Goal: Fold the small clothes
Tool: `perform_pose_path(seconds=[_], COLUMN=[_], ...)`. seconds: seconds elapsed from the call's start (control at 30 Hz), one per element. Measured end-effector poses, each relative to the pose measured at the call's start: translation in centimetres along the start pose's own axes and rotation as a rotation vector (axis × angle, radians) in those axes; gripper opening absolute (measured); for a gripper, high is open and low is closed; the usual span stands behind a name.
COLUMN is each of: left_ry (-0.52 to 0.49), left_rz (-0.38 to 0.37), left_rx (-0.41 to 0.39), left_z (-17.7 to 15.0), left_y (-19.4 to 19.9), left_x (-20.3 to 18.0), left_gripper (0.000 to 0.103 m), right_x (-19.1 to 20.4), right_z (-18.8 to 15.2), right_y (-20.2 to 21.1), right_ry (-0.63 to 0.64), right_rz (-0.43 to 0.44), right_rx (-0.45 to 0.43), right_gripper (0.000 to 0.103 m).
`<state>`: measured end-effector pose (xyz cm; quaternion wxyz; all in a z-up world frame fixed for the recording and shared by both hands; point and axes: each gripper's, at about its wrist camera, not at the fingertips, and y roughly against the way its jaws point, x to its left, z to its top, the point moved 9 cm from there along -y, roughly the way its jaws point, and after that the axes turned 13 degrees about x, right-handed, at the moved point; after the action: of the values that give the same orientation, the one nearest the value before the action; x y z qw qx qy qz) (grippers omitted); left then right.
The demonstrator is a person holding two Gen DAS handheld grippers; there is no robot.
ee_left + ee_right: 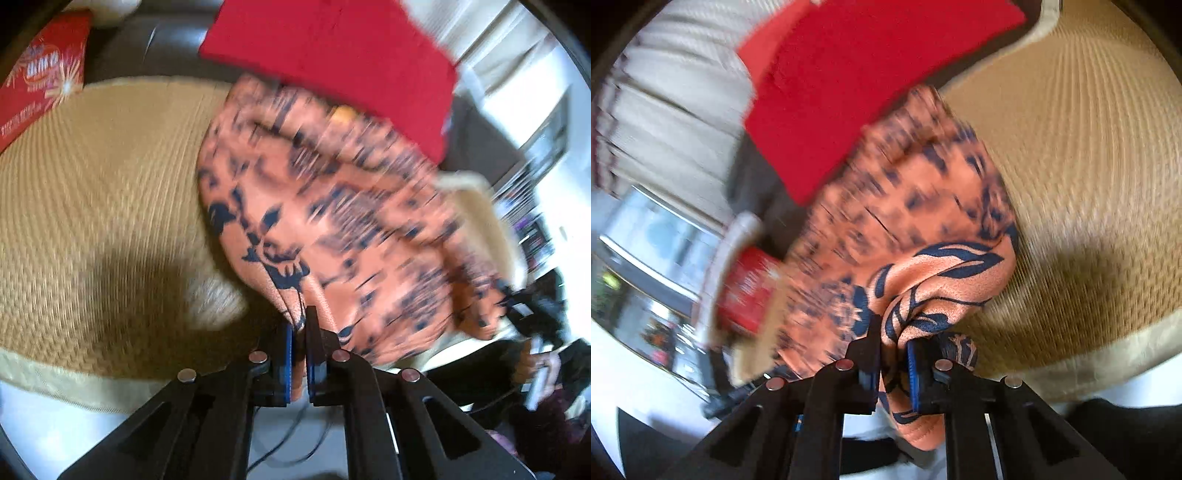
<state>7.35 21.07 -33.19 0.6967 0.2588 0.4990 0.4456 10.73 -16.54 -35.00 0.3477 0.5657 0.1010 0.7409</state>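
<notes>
Above the woven tan mat [92,192], beside a red cushion [332,55], the orange garment with dark print [332,221] hangs between two downward-tilted claws, the left claw [299,328] pinching its edge, the right claw [894,343] clamping a bunched fold.

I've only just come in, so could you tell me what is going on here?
A person is holding a two-finger gripper in each hand, and both are clamped on one orange garment with a dark leaf print. The left gripper pinches an edge; the right gripper grips a bunched fold. The cloth hangs lifted over a woven tan mat, with a red cloth behind it.
</notes>
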Motion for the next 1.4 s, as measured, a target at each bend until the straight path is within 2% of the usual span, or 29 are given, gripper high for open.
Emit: perform_pose_path(seconds=[0.07,0.17,0.27,0.3,0.4,0.47,0.57,0.67,0.73,0.77,0.8,0.83,0.87,0.93,1.07,1.1,1.13,1.17,1.2,1.23,1.27,1.3,1.4], left_ry=[0.009,0.061,0.142,0.160,0.154,0.143,0.145,0.184,0.189,0.192,0.199,0.205,0.207,0.206,0.190,0.180,0.173,0.157,0.148,0.142,0.137,0.137,0.145], left_rz=[-0.064,-0.116,-0.181,-0.179,-0.110,-0.085,0.013,0.092,0.134,0.154,0.176,0.192,0.196,0.182,0.194,0.189,0.181,0.165,0.169,0.175,0.173,0.160,0.068], left_rx=[-0.069,-0.120,-0.149,-0.145,-0.084,-0.046,0.028,0.085,0.121,0.139,0.152,0.156,0.158,0.177,0.205,0.199,0.198,0.201,0.203,0.204,0.203,0.196,0.146], left_z=[0.6,1.2,1.4,1.3,0.7,0.4,-0.1,-0.4,-0.8,-1.2,-1.5,-1.7,-1.8,-2.1,-2.7,-2.7,-2.6,-2.7,-2.6,-2.4,-2.5,-2.4,-1.9], left_y=[2.3,4.5,5.4,5.1,3.6,2.6,0.5,-1.2,-1.9,-2.1,-2.3,-2.5,-2.7,-3.2,-4.2,-4.3,-4.1,-4.3,-4.4,-4.5,-4.5,-4.4,-3.1], left_x=[-0.2,0.8,2.5,2.7,3.4,3.2,3.6,4.6,5.1,5.5,5.7,5.9,6.0,5.9,5.7,5.4,5.1,4.7,4.4,4.3,4.2,4.1,3.3], left_gripper=[0.005,0.005,0.005,0.005,0.005,0.006,0.006,0.007,0.013,0.029,0.046,0.052,0.056,0.056,0.055,0.053,0.046,0.029,0.021,0.019,0.012,0.007,0.007], right_x=[0.7,1.0,1.1,1.1,-0.2,-1.0,-1.9,-4.0,-4.7,-4.8,-4.9,-4.9,-4.9,-4.9,-6.1,-6.1,-5.9,-5.5,-5.1,-4.4,-3.9,-3.2,-2.3], right_z=[1.4,3.2,4.4,4.3,2.6,1.5,0.4,-0.5,-0.8,-0.8,-0.8,-0.7,-0.5,-0.2,-0.3,-0.1,-0.3,-0.5,-0.7,-1.0,-1.3,-1.7,-2.3], right_y=[2.3,4.2,4.5,3.9,2.0,-0.1,-2.2,-3.3,-3.4,-3.3,-3.1,-2.6,-2.0,-1.2,-1.9,-2.4,-3.1,-4.0,-4.6,-5.1,-5.4,-5.9,-6.4], right_ry=[-0.011,-0.030,-0.052,-0.064,-0.100,-0.137,-0.170,-0.229,-0.257,-0.254,-0.242,-0.228,-0.220,-0.210,-0.241,-0.233,-0.216,-0.190,-0.158,-0.101,-0.056,-0.012,0.008], right_rz=[0.059,0.086,0.096,0.099,0.064,0.065,0.038,-0.050,-0.084,-0.099,-0.119,-0.151,-0.174,-0.169,-0.193,-0.194,-0.182,-0.179,-0.198,-0.234,-0.258,-0.268,-0.248], right_rx=[-0.066,-0.121,-0.142,-0.132,-0.066,0.018,0.097,0.155,0.172,0.171,0.163,0.140,0.111,0.073,0.086,0.097,0.114,0.139,0.154,0.163,0.174,0.190,0.220], right_gripper=[0.013,0.013,0.013,0.013,0.013,0.013,0.016,0.019,0.028,0.048,0.080,0.086,0.087,0.087,0.087,0.086,0.086,0.085,0.083,0.079,0.061,0.012,0.010])
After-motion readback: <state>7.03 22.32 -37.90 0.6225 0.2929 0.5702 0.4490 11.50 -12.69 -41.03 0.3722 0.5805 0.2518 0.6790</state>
